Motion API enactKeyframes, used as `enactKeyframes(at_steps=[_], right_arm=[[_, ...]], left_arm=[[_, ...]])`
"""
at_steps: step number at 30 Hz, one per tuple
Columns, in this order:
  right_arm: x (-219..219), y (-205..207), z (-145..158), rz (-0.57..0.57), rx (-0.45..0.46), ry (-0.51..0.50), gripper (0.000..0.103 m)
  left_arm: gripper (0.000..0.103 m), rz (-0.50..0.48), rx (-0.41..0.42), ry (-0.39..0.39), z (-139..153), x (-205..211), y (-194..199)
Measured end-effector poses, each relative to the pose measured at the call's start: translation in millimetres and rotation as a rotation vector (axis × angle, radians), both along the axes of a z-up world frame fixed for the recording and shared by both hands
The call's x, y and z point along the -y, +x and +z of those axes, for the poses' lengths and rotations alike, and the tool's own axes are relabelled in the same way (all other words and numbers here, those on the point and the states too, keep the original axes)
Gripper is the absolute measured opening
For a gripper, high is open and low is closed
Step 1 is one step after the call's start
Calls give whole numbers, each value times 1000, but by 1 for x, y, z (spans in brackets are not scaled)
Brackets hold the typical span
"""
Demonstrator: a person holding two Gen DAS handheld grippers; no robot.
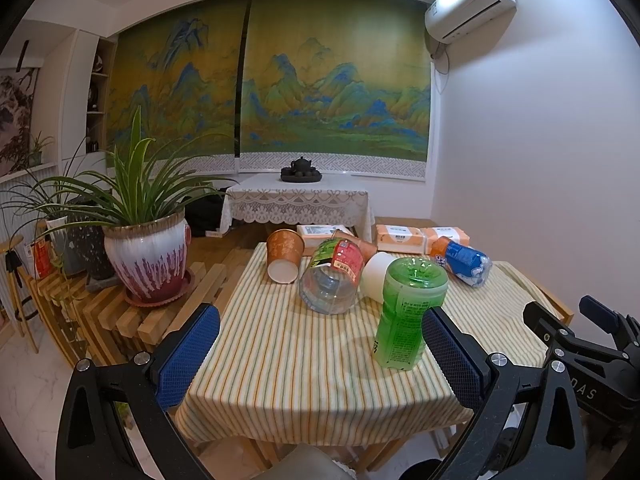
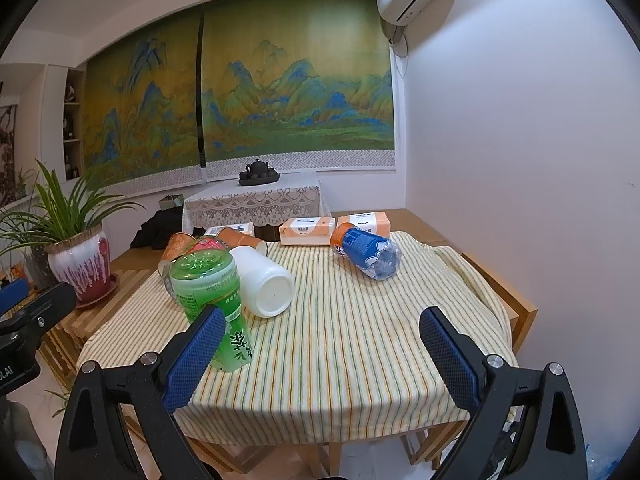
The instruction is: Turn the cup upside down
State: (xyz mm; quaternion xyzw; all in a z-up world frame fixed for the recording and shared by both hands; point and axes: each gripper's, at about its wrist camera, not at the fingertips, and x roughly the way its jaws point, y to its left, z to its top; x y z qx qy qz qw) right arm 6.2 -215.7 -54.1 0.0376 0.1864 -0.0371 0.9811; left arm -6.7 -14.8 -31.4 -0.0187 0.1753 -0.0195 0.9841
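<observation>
An orange paper cup (image 1: 284, 254) lies on its side at the far left of the striped table, white mouth toward me; it also shows in the right wrist view (image 2: 176, 246). A second orange cup (image 2: 240, 238) lies behind the bottles. A white cup (image 2: 262, 280) lies on its side mid-table, base toward me; it also shows in the left wrist view (image 1: 376, 274). My left gripper (image 1: 320, 354) is open and empty over the near table edge. My right gripper (image 2: 320, 354) is open and empty, to the right of the green bottle.
A green bottle (image 1: 406, 312) stands upside down near the front. A clear bottle with red-green label (image 1: 334, 276) and a blue-labelled bottle (image 1: 464, 260) lie on the tablecloth (image 1: 300, 360). Tissue packs (image 1: 400, 238) sit at the back. A potted plant (image 1: 146, 256) stands left.
</observation>
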Motion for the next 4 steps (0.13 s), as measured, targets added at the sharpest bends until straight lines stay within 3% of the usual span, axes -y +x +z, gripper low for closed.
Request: enactKeyframes(at_steps=[4], right_arm=[[0, 1, 0, 0, -3, 1, 96]], left_arm=[[102, 0, -2, 3, 0, 0, 0]])
